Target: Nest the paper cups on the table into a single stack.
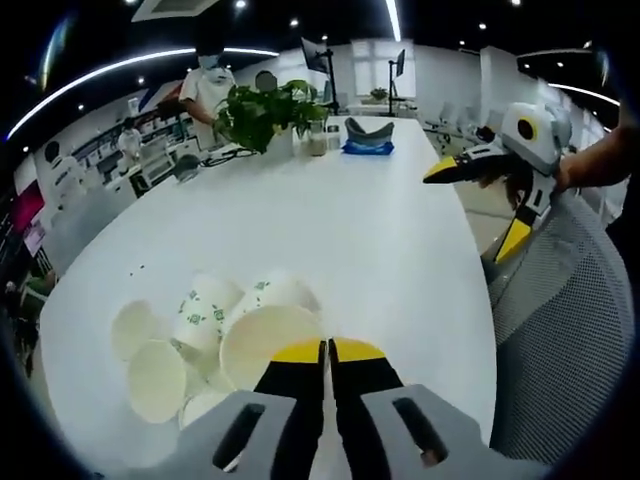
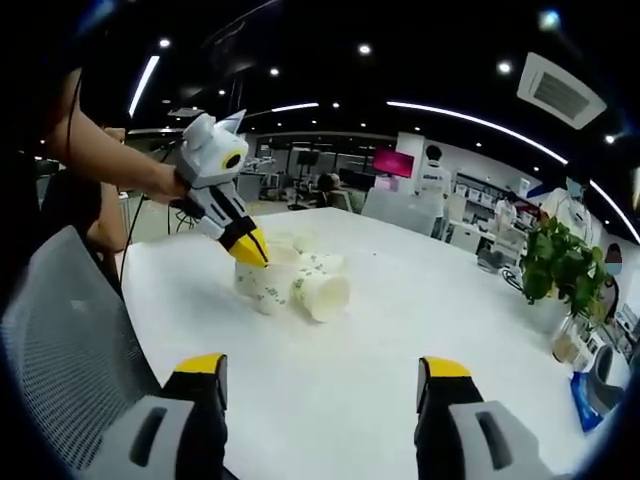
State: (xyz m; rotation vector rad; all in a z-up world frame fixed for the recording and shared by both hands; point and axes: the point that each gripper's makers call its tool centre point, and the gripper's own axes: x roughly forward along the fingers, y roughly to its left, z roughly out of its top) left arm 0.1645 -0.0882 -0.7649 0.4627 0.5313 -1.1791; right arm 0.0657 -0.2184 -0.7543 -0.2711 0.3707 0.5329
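Note:
Several white paper cups with green print cluster near the table's near edge, some upright, some on their sides [image 1: 215, 305] [image 2: 322, 290]. My left gripper [image 1: 328, 352] has its jaws closed together at the rim of a wide-mouthed upright cup [image 1: 268, 345]. In the right gripper view the same gripper [image 2: 250, 250], held in a hand, has its yellow tips on that cup's rim [image 2: 265, 282]. My right gripper [image 2: 322, 368] is wide open over bare table, well short of the cups. In the left gripper view it [image 1: 478, 210] hangs off the table's right side.
The long white table [image 1: 340, 220] runs away from me. A potted plant [image 1: 265, 110] and a blue item [image 1: 368, 145] stand at its far end. A grey mesh chair [image 1: 560, 330] [image 2: 60, 330] sits at the table's edge beside the cups. People stand in the background.

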